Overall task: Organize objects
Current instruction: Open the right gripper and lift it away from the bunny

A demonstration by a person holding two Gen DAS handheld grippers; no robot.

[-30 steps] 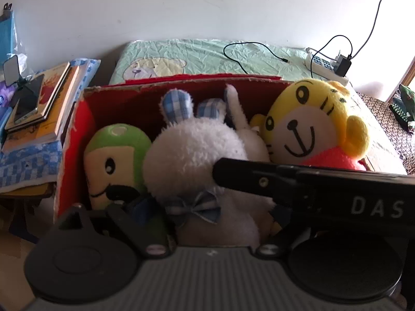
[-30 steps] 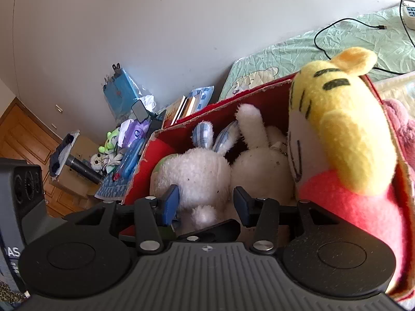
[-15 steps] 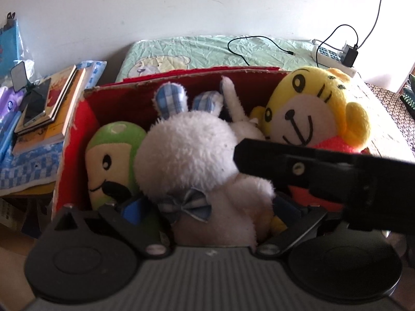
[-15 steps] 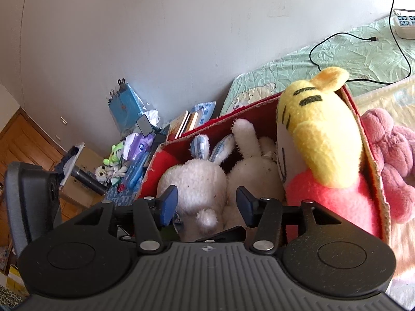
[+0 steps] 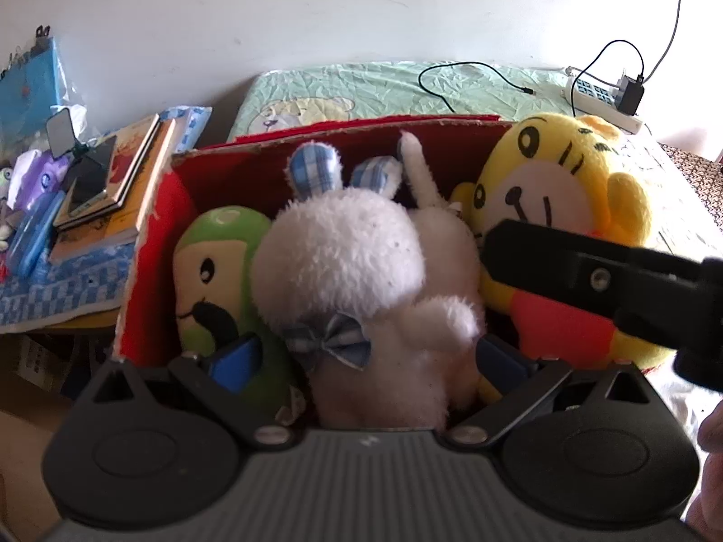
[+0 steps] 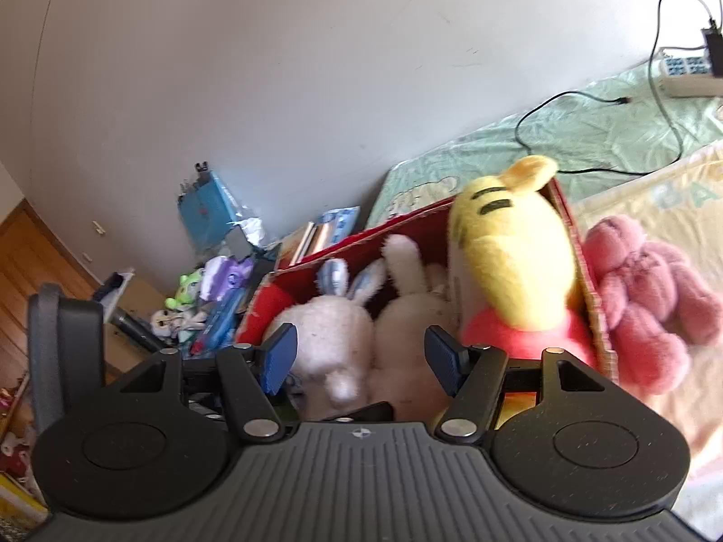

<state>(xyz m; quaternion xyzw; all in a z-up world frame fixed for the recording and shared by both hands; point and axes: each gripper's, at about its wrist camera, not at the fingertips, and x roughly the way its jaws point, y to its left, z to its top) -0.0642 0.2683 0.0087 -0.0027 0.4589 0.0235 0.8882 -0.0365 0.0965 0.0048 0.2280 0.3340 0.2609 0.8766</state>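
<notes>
Left black two-finger gripper (image 5: 366, 361) with blue pads hanging with its fingers spread wide, right black two-finger gripper (image 6: 363, 354) likewise gaping, its body crossing the left view, a fingertip (image 5: 711, 429) showing at the edge

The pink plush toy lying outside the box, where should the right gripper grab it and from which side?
Probably pinch the pink plush toy across a rounded limb from above. It lies loose on the bed against the red box, so that side is blocked, and the right gripper is open.
</notes>
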